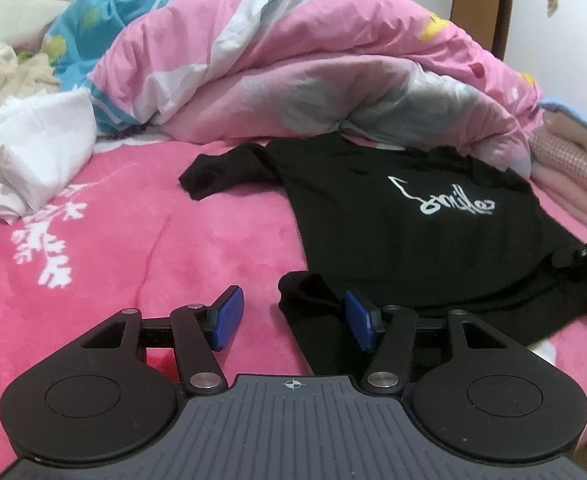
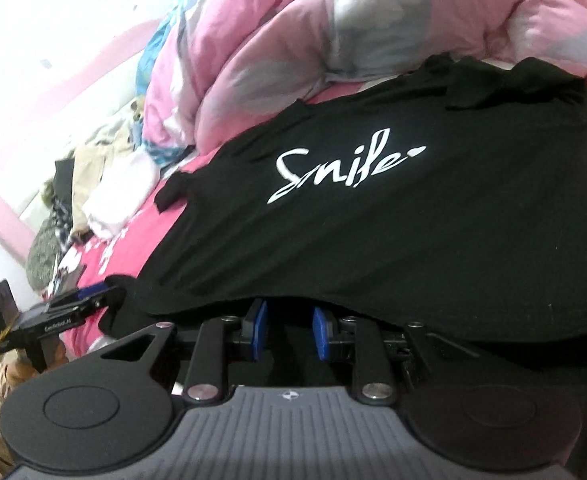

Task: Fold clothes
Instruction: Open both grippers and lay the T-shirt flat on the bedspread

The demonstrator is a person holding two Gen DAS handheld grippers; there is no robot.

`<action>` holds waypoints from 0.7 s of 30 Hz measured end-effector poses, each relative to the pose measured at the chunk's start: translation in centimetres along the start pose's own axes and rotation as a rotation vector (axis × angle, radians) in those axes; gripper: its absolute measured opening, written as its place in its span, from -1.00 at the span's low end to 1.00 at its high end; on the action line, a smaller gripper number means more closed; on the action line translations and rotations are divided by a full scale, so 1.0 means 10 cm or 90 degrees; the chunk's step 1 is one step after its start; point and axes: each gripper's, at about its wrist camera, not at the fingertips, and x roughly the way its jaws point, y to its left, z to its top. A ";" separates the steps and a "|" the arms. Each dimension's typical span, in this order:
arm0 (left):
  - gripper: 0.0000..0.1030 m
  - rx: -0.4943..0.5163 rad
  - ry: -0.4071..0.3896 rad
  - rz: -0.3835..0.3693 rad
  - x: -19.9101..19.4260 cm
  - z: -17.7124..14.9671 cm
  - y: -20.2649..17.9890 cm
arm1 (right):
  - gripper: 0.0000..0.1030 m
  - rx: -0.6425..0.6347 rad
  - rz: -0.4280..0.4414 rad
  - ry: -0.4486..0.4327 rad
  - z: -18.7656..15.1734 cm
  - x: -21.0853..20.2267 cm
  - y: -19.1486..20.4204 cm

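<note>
We see the black shirt (image 1: 393, 240) lying spread on the pink bed (image 1: 153, 248), print side up, its top against the quilt (image 1: 293, 72). Our left gripper (image 1: 293, 322) has its jaws open and empty at the shirt's near corner. The right gripper (image 2: 289, 334) has its jaws narrow under the shirt's hem; we cannot tell if they pinch it.

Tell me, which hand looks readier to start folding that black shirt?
The right, probably. The right tool sits at the black shirt's hem, cloth draped over its blue pads. The left tool stands open beside the shirt's corner, gripping nothing.
</note>
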 end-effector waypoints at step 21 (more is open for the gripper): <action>0.09 -0.330 -0.028 -0.164 0.19 0.04 0.72 | -0.48 -0.208 0.112 0.075 -0.25 0.34 0.81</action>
